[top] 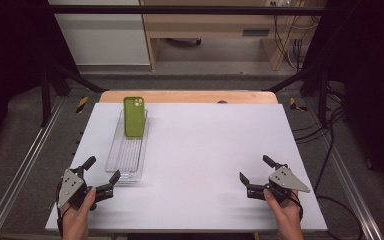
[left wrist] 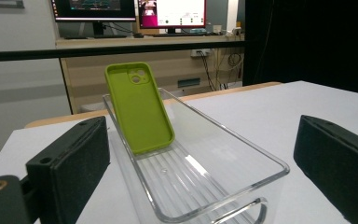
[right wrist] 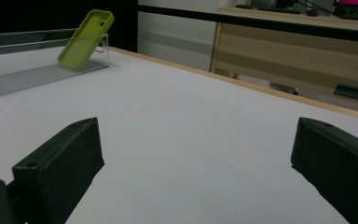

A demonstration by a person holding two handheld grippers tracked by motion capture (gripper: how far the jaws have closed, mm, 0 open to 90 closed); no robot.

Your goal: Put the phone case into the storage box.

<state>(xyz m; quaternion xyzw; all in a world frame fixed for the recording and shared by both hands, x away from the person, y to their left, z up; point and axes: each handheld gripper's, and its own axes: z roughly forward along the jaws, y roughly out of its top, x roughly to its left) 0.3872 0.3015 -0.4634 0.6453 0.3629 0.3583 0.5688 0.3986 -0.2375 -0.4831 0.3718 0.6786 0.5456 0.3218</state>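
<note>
A green phone case [top: 134, 116] [left wrist: 139, 107] [right wrist: 84, 39] leans against the far end of a clear plastic tray [top: 121, 167] [left wrist: 242, 154] [right wrist: 23, 77] on the left half of the white table [top: 205, 150]. My left gripper [top: 102, 174] [left wrist: 200, 163] is open at the tray's near end, one jaw on each side of the tray's corner, holding nothing. My right gripper [top: 255, 170] [right wrist: 196, 163] is open near the front right of the table, over bare table surface, far from the tray.
The table's wooden back edge [top: 187, 96] runs behind the tray. Black frame bars and cables [top: 325, 125] flank the table. A desk with monitors [left wrist: 130, 14] stands beyond.
</note>
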